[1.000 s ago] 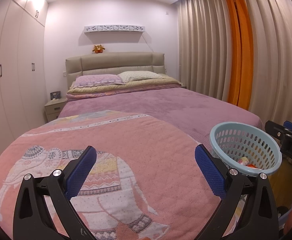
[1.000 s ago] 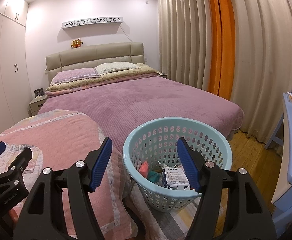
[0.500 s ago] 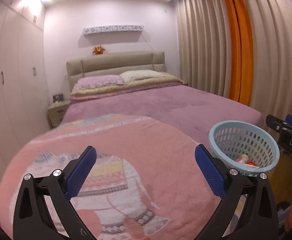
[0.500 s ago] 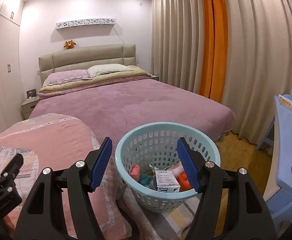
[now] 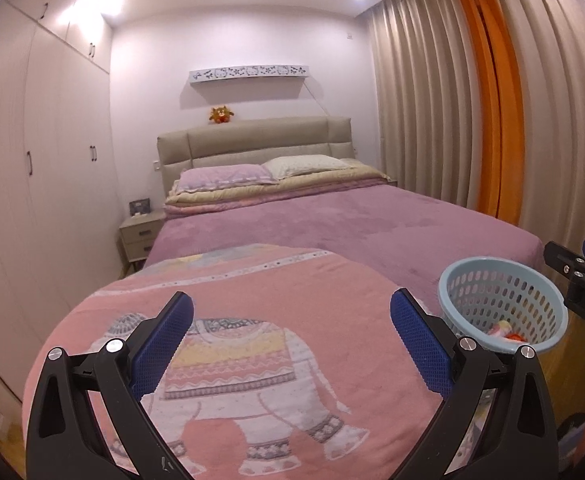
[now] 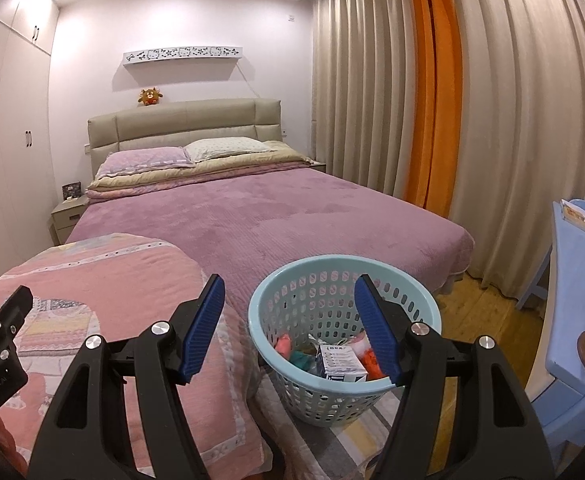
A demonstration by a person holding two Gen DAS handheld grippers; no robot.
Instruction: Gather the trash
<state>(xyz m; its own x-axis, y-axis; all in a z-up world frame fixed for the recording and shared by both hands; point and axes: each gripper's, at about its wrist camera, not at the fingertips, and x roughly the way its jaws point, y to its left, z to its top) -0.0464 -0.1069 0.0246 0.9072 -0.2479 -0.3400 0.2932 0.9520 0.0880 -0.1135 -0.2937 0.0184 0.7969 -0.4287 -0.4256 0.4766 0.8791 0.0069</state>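
Pale-blue basket point(image 6: 344, 280) sits on the floor at the bed's point(image 6: 252, 216) foot corner, beside a pink blanket point(image 6: 104, 276). Trash point(image 6: 338, 360) lies inside: a small carton, orange and green scraps. Left tool point(image 5: 291, 334) over the blanket, jaws wide, empty. Right tool point(image 6: 290, 330) before the basket, jaws apart, gripping nothing.

Left hand-held gripper point(image 5: 291, 334) and right hand-held gripper point(image 6: 289, 320) both gape wide, holding nothing
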